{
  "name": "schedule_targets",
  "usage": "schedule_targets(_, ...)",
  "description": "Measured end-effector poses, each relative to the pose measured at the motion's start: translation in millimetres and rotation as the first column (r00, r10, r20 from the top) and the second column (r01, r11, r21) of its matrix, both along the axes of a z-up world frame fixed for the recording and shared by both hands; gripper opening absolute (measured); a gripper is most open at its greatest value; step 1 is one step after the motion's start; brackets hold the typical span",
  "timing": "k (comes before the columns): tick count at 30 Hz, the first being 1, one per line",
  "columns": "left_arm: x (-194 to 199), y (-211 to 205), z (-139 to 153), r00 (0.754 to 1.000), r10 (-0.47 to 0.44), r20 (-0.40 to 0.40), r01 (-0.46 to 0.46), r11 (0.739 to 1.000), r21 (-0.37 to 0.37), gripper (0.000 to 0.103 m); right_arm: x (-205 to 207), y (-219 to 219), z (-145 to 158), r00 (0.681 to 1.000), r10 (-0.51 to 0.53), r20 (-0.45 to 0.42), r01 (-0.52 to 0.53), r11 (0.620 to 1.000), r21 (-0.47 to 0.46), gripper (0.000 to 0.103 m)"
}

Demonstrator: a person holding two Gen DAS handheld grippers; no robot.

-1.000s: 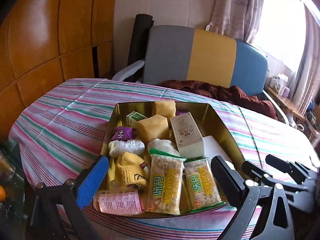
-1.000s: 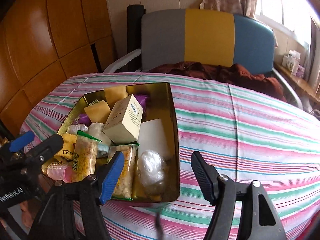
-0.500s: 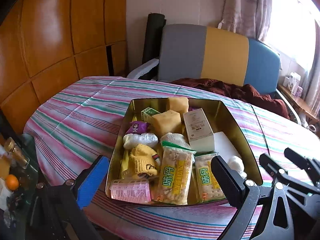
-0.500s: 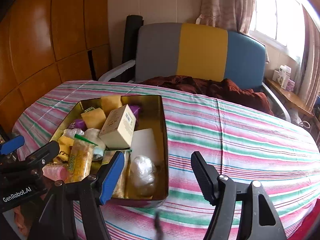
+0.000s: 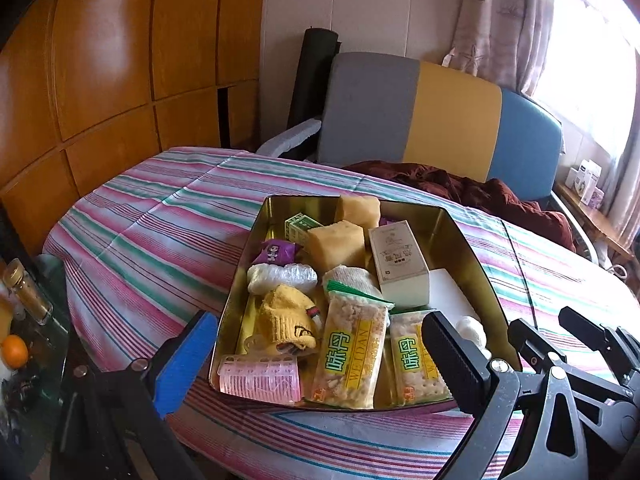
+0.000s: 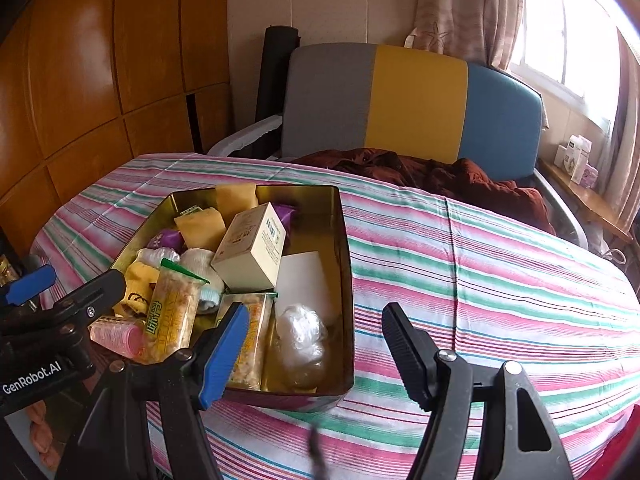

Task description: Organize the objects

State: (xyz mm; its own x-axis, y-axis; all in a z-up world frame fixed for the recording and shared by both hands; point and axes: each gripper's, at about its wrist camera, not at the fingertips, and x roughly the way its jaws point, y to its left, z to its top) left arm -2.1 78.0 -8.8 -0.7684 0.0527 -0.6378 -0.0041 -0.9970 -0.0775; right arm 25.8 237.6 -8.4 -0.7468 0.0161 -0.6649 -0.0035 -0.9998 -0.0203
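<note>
A gold tin tray (image 5: 464, 236) (image 6: 346, 264) sits on the striped tablecloth, packed with several items: two snack packets (image 5: 352, 348), a cream box (image 5: 398, 262) (image 6: 250, 252), yellow sponge blocks (image 5: 338, 240), a yellow sock (image 5: 286, 320), a pink hair roller (image 5: 260, 376) (image 6: 116, 336), a purple sachet (image 5: 276, 250), a white card (image 6: 302, 280) and a clear plastic bundle (image 6: 300, 332). My left gripper (image 5: 316, 356) hangs open over the tray's near edge, holding nothing. My right gripper (image 6: 314, 344) stands open above the tray's near right corner, also with nothing in it.
The striped table (image 6: 480, 280) stretches bare to the right of the tray. A grey, yellow and blue chair (image 6: 416, 104) with a dark red cloth (image 6: 440, 172) stands behind. A glass side table with a jar (image 5: 24, 288) and an orange (image 5: 14, 350) is at left.
Both views have pulled back and tilted up slightly, showing more of the table and wall. Both grippers stay open; nothing in the tray has moved.
</note>
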Motion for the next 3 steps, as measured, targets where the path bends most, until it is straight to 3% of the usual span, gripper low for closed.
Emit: schedule_targets(3, -0.6, 0.9, -0.2, 1.0, -0.011, 0.0, 0.011, 1.0, 0.002, 0.103, -0.8, -0.7, -1.1, 1.0, 0.003, 0.004, -0.003, 1.0, -0.001, 0.07)
